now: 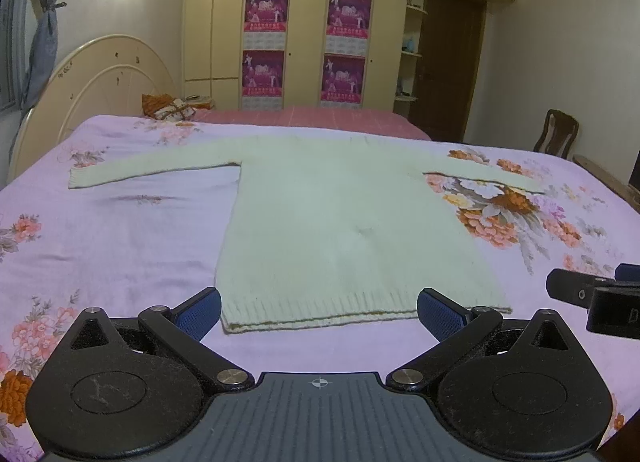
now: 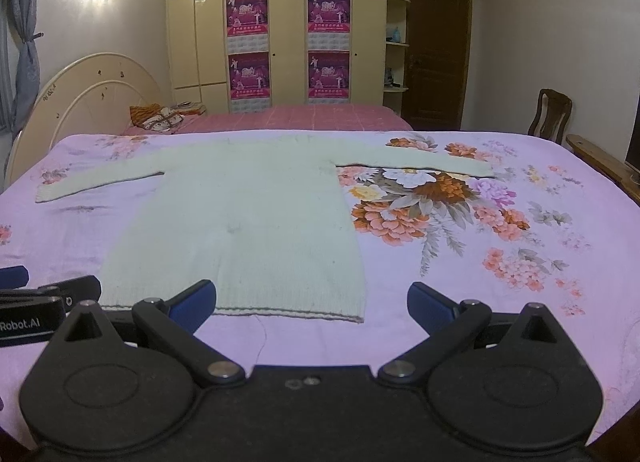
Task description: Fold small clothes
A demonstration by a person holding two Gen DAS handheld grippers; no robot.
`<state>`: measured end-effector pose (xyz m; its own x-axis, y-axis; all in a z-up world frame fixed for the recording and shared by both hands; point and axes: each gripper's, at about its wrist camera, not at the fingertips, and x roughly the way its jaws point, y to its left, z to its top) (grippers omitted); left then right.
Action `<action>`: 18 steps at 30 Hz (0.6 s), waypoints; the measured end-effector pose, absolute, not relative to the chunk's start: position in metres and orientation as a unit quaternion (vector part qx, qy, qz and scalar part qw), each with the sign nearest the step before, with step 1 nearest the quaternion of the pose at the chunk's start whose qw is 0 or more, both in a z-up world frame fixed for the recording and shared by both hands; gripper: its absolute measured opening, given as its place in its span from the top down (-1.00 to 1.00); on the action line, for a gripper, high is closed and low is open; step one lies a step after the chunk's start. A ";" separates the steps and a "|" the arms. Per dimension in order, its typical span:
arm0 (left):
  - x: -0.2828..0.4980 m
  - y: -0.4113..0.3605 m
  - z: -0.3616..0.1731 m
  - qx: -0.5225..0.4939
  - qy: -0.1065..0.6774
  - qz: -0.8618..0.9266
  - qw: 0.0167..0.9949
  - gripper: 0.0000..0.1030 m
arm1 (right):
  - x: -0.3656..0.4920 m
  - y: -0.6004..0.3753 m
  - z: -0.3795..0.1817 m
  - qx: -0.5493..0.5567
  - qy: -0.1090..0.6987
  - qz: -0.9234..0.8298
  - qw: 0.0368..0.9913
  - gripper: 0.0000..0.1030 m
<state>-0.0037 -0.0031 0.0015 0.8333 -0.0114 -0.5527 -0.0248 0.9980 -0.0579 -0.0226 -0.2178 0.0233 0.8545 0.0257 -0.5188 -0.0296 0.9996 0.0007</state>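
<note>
A pale green knit sweater [image 1: 340,221] lies flat on the purple floral bedsheet [image 1: 120,229], both sleeves spread out, ribbed hem nearest me. It also shows in the right wrist view [image 2: 248,221]. My left gripper [image 1: 320,312] is open and empty, its blue pads either side of the hem, just in front of it. My right gripper [image 2: 312,304] is open and empty, in front of the hem's right corner. Each gripper shows at the edge of the other's view: the right one [image 1: 592,298], the left one [image 2: 40,302].
A cream headboard [image 1: 100,77] stands at the left. A second bed with a pink cover [image 1: 320,117] and a pillow lies behind. A wardrobe with posters [image 1: 304,45], a dark door [image 1: 452,61] and a wooden chair [image 1: 556,137] stand beyond.
</note>
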 end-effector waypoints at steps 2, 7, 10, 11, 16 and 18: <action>-0.002 -0.003 0.002 -0.031 0.290 0.004 0.957 -1.00 | -0.022 -0.218 0.023 -0.003 0.270 0.015 0.963 -0.98; 0.000 -0.005 0.001 -0.031 0.291 0.007 0.956 -1.00 | -0.020 -0.219 0.020 -0.002 0.272 0.018 0.962 -0.98; 0.001 -0.006 -0.001 -0.031 0.293 0.006 0.956 -1.00 | -0.020 -0.219 0.019 -0.002 0.273 0.019 0.962 -0.98; 0.001 -0.006 -0.001 -0.030 0.294 0.006 0.955 -1.00 | -0.020 -0.219 0.019 -0.002 0.273 0.019 0.962 -0.98; 0.002 -0.005 -0.001 -0.030 0.295 0.006 0.955 -1.00 | -0.017 -0.222 0.018 0.001 0.275 0.018 0.961 -0.98; 0.002 -0.005 -0.002 -0.029 0.295 0.007 0.955 -1.00 | -0.017 -0.222 0.018 0.001 0.276 0.018 0.961 -0.98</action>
